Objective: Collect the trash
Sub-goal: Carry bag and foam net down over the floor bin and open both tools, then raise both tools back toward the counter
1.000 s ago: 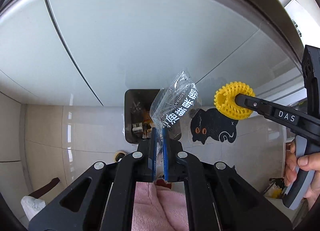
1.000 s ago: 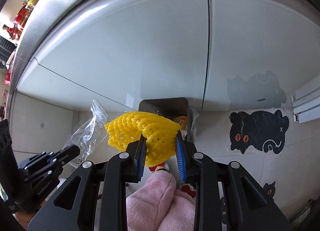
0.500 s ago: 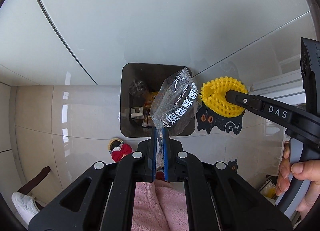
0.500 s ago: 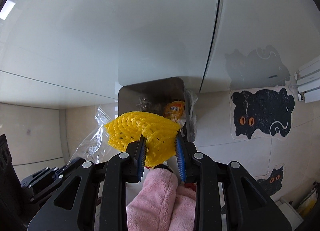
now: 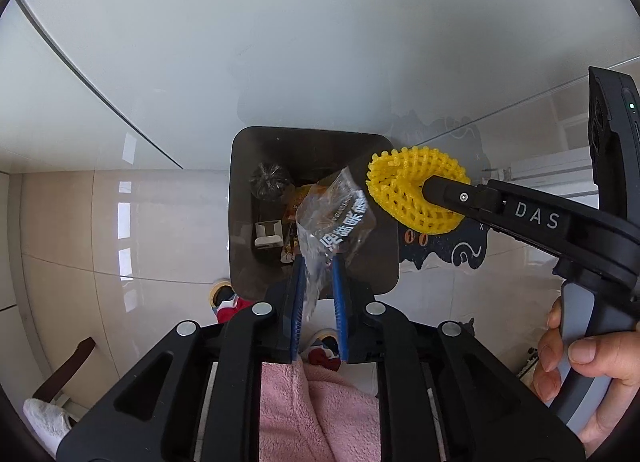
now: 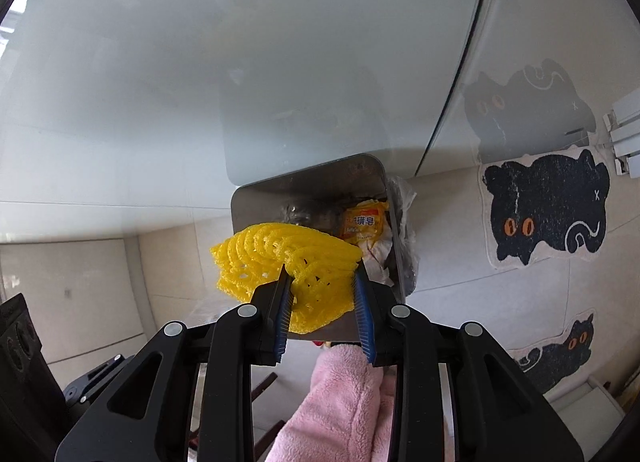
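Left gripper [image 5: 318, 262] fingers parted, clear plastic wrapper [image 5: 334, 218] loose between them, above trash bin [image 5: 240, 222] near edge. Right gripper [image 6: 322, 282] clamps yellow foam net [image 6: 288, 262] over bin's front rim. Cat mat [image 6: 544, 206] on floor right of bin; bin backs against white cabinet [image 5: 280, 42].

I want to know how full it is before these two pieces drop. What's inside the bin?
In the bin: a crumpled clear wad, a small white box, an orange packet. The plastic bag and yellow net cover the rest.
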